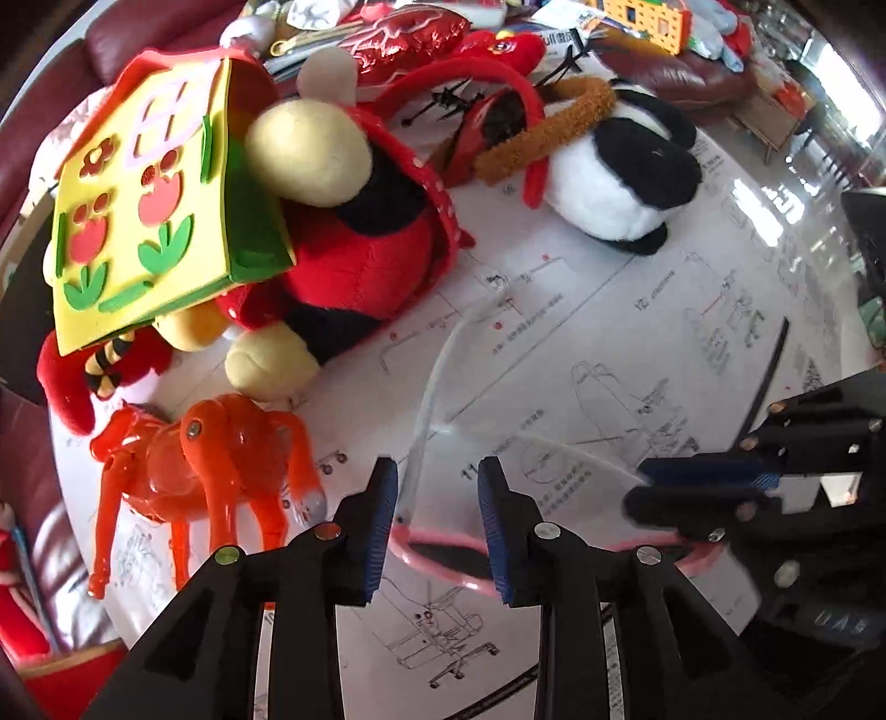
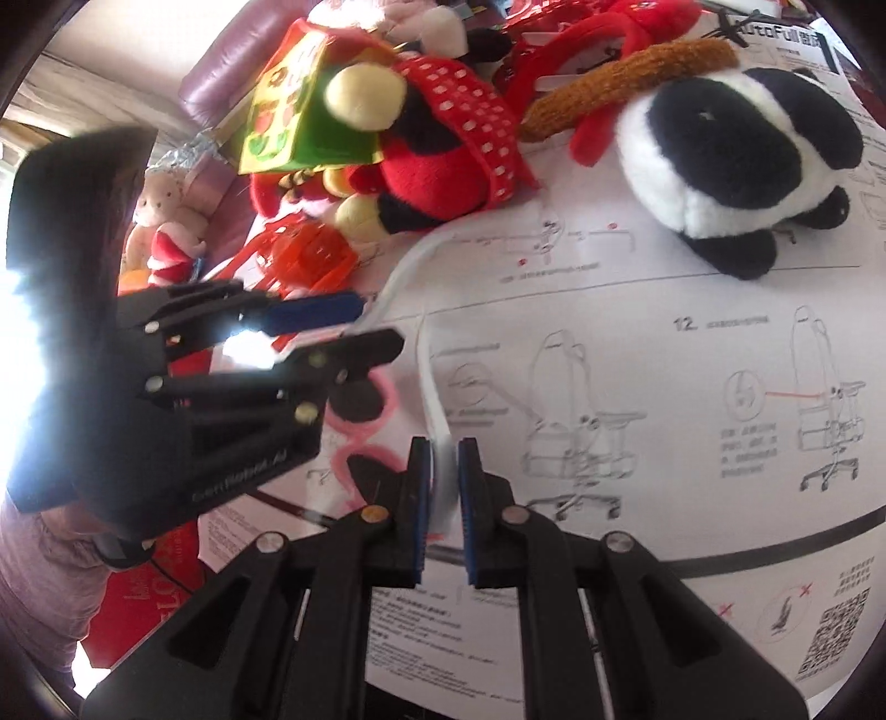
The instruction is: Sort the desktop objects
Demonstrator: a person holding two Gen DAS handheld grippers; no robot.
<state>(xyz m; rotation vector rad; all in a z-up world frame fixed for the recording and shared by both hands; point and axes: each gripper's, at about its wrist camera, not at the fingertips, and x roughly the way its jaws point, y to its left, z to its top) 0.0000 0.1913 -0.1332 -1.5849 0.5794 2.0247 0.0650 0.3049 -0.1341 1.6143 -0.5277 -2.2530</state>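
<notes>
I see a dark red leather sofa (image 1: 119, 41) behind the bench (image 1: 692, 288), which is covered with a large white printed instruction sheet (image 2: 637, 354). A glossy, pale floor (image 1: 775, 183) reflects daylight at right. Harsh glare (image 2: 22, 332) floods in from the left edge in my right wrist view.

Printed chair-assembly sheet (image 2: 637, 310) on the desk, maroon leather sofa (image 1: 127, 33) behind

A black-and-white panda (image 1: 620, 166) sits far right on a white sheet (image 1: 609, 343) printed with grey diagrams. Far left, a yellow house (image 1: 149, 199) bears red tulips and green leaves. An orange horse (image 1: 205, 471) stands near left beside pink-rimmed, dark-lensed glasses (image 1: 437, 559).
</notes>
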